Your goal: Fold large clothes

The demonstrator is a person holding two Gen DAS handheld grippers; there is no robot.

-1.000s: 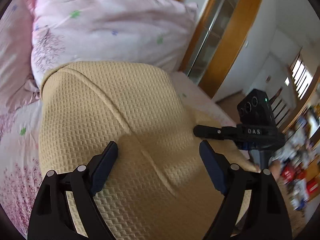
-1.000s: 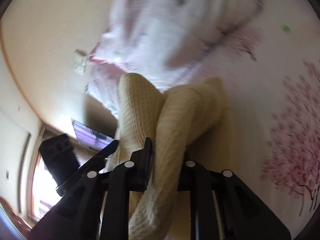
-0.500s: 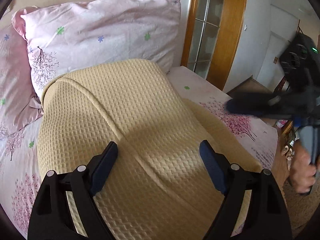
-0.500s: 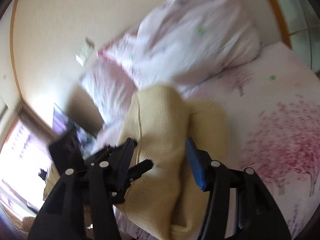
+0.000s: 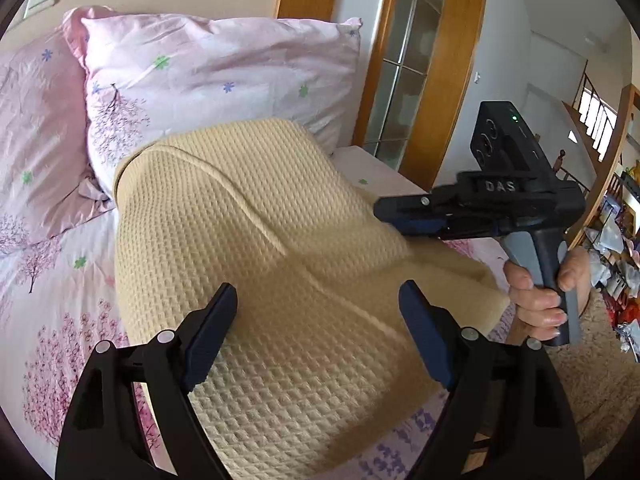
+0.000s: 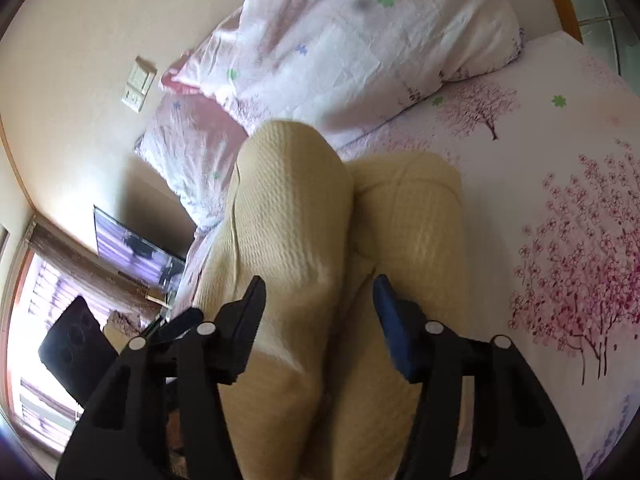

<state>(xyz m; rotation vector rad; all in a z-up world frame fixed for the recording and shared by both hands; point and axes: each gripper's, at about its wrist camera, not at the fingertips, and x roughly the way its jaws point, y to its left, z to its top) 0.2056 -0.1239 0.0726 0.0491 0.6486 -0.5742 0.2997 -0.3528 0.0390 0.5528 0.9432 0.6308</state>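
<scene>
A floral pink bedsheet (image 5: 60,280) carries a folded beige waffle-knit garment (image 5: 248,240) below the pillow (image 5: 208,76). Above the garment, the left gripper (image 5: 318,334) gapes empty; the right gripper (image 6: 320,320), jaws just opening, grips nothing.

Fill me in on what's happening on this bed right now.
A person with a handheld gripper in each hand is folding a beige waffle-knit garment on the floral bed sheet, below the pink pillows. The right gripper has just been opening its jaws, and the cloth lies loose between them, unclamped. The left gripper hangs wide open over the garment, gripping nothing.
</scene>
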